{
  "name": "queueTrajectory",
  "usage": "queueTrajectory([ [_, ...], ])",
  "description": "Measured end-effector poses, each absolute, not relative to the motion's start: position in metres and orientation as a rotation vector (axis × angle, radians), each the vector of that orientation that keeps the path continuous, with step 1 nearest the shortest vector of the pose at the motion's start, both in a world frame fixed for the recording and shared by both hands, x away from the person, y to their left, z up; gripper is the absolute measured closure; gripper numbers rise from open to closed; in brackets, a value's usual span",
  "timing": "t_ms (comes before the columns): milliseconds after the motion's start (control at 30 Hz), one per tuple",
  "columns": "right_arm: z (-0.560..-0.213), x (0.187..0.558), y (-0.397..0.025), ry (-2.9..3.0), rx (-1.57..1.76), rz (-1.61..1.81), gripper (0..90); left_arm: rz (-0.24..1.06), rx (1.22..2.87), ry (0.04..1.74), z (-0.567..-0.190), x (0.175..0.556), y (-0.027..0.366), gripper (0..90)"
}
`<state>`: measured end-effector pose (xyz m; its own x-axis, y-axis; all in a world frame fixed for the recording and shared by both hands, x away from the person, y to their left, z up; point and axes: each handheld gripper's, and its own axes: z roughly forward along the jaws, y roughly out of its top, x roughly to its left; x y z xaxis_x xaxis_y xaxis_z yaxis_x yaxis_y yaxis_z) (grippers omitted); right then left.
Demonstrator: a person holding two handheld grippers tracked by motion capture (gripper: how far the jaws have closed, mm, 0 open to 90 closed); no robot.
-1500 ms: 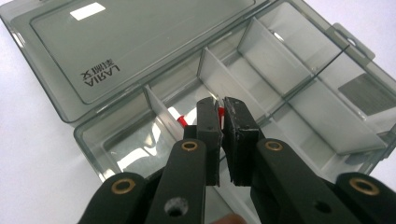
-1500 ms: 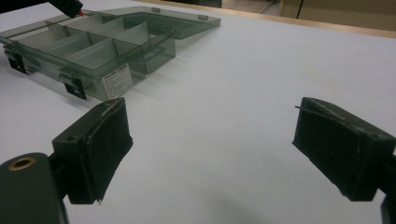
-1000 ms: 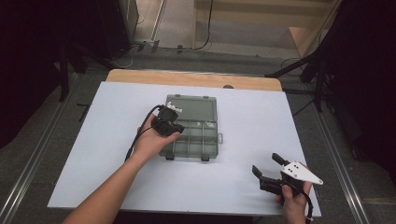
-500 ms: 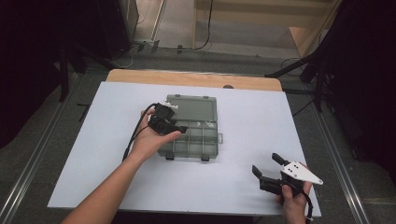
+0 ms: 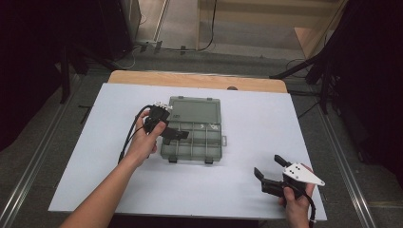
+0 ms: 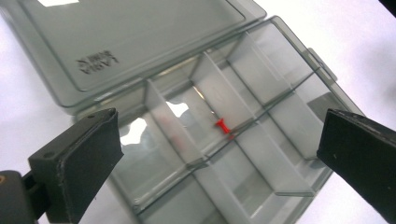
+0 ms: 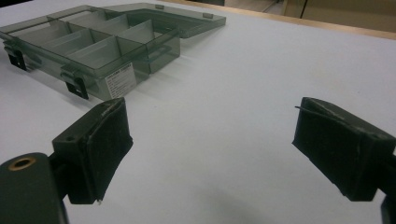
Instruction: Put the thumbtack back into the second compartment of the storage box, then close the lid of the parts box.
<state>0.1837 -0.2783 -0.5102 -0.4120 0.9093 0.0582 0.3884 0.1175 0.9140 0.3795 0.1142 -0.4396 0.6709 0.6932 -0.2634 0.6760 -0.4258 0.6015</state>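
While the left claw (image 5: 177,136) hangs spread wide over the left half of an open organizer box (image 5: 195,135), a red pushpin (image 6: 223,126) lies in one of the box's middle compartments, against a divider, seen between the jaws in the left gripper view. Its smoky clear lid (image 6: 126,42) is folded flat toward 12 o'clock, and its two latches face 6 o'clock. From the high view, the box sits a little left of centre on the white surface (image 5: 256,123), with broad bare room toward 3 o'clock and 6 o'clock. At about 4 o'clock from the box, near the surface's front edge, the right claw (image 5: 269,167) rests low with its jaws apart, grasping nothing, well clear of the box.
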Motion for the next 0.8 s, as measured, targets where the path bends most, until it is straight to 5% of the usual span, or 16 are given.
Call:
queueTrajectory([
  [800, -0.499, 0.196, -0.259, 1.881, 1.272, 1.278, 11.1, 0.058, 2.074, 1.08, -0.44, 0.393, 0.143, 0.0],
])
